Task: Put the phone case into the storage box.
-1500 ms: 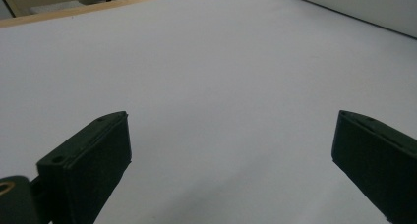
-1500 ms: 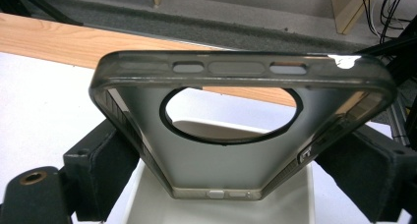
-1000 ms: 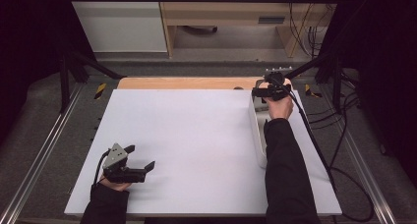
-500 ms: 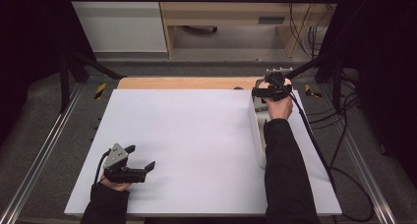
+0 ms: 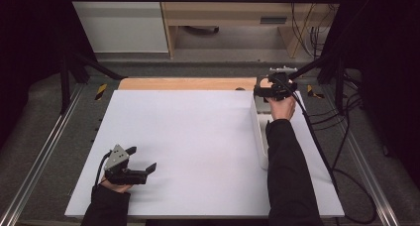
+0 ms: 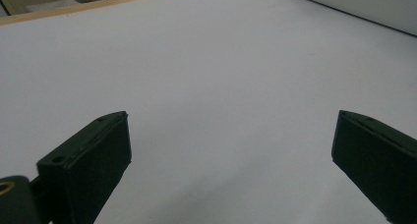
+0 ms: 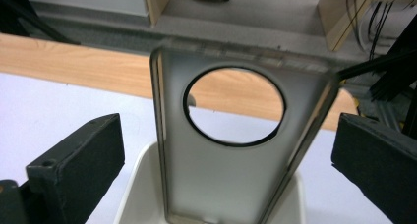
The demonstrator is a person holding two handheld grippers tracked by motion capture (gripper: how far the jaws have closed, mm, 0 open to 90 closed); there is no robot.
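Your right gripper sits at the far right of the white table top, jaws wide apart w/ nothing clamped. Between them, in the right gripper view, stands the frosted translucent plate w/ a round hole and metal edge, upright in the white plastic tray. Its long axis runs vertical, straight ahead of the jaws, so closing on its two side edges looks like the next move. Left gripper rests near you, well apart from it, jaws also spread, empty.
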